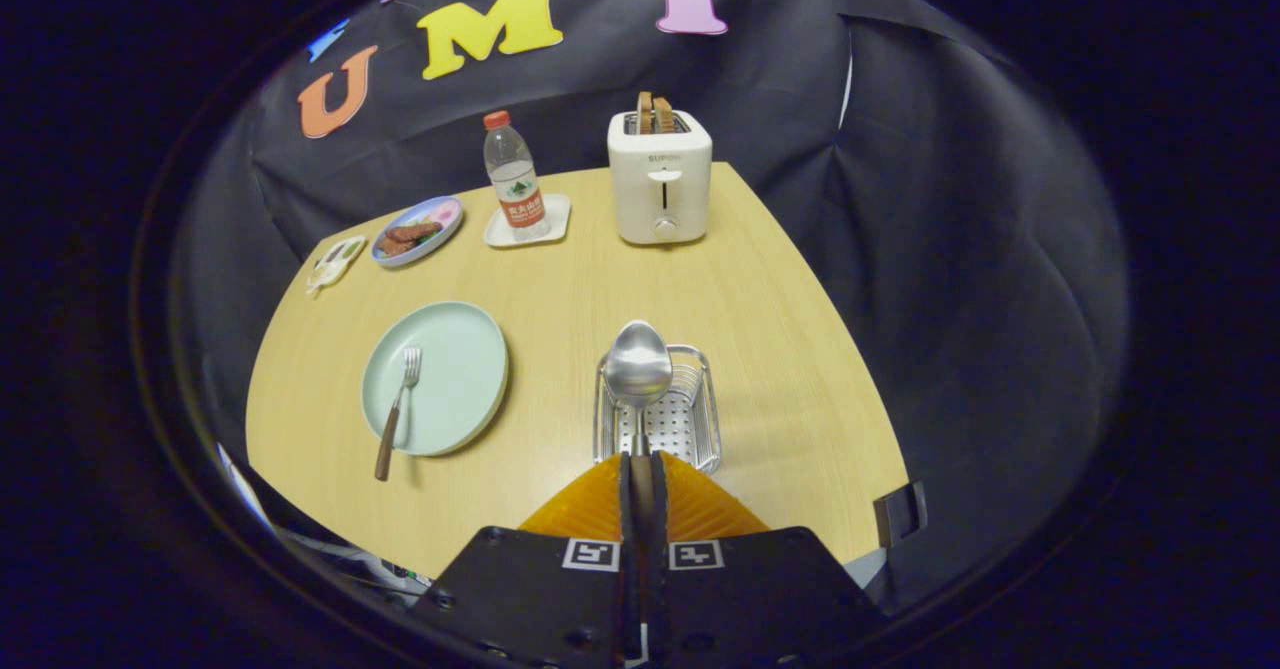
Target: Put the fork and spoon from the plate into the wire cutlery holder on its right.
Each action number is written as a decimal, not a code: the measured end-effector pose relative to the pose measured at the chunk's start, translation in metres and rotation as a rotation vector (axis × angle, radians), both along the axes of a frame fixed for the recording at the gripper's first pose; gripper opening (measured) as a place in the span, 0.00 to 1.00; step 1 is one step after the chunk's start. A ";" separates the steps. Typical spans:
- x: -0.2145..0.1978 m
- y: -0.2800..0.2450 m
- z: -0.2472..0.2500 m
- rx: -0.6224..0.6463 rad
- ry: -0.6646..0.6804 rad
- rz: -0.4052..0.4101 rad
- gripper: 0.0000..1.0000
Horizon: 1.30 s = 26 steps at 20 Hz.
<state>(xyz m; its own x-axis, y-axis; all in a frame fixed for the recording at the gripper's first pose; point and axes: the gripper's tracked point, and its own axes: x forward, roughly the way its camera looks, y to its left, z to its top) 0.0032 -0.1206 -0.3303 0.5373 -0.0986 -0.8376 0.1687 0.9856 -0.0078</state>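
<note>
My gripper point(642, 477) is shut on the handle of a metal spoon point(638, 367), whose bowl points forward and hangs above the wire cutlery holder point(706, 409). The holder stands on the wooden table just ahead of my orange fingers point(690, 504). Left of it lies a pale green plate point(455, 359). A fork with a brown handle point(397, 411) rests on the plate, tines pointing away, its handle sticking out over the near rim.
At the back of the table stand a white toaster point(660, 189) with bread in it, a water bottle point(514, 181) on a small white tray, a blue plate of food point(418, 231) and a small dish point(335, 262). Black cloth walls surround the table.
</note>
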 end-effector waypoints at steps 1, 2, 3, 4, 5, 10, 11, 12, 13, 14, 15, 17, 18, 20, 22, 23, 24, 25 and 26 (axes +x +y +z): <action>-0.006 -0.002 0.002 0.001 0.007 0.006 0.03; -0.013 -0.005 0.003 0.007 0.019 0.010 0.03; -0.015 -0.005 0.003 0.015 0.027 0.012 0.03; -0.015 -0.005 0.005 0.021 0.028 0.018 0.03; -0.014 -0.005 0.007 0.022 0.030 0.028 0.06; 0.004 -0.011 0.021 -0.010 -0.020 0.047 0.07; 0.009 -0.012 0.025 -0.017 -0.030 0.047 0.08; 0.012 -0.009 0.027 -0.010 -0.040 0.054 0.08; 0.014 -0.004 0.029 -0.003 -0.044 0.064 0.16; 0.015 -0.002 0.027 -0.002 -0.044 0.071 0.32; 0.017 0.004 0.026 0.006 -0.046 0.079 0.39; 0.021 0.010 0.023 -0.011 -0.051 0.090 0.53; 0.023 0.015 0.020 -0.018 -0.053 0.105 0.55; 0.028 0.028 0.016 -0.027 -0.050 0.124 0.59; 0.033 0.047 0.013 -0.029 -0.054 0.147 0.67; 0.036 0.058 0.011 -0.036 -0.055 0.170 0.74; 0.038 0.069 0.009 -0.042 -0.056 0.191 0.80; 0.040 0.083 0.007 -0.036 -0.055 0.213 0.82; 0.043 0.096 0.004 -0.028 -0.052 0.228 0.84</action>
<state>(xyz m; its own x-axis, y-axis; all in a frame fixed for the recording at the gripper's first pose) 0.0458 -0.0245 -0.3260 0.5907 0.0072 -0.8068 -0.0573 0.9978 -0.0331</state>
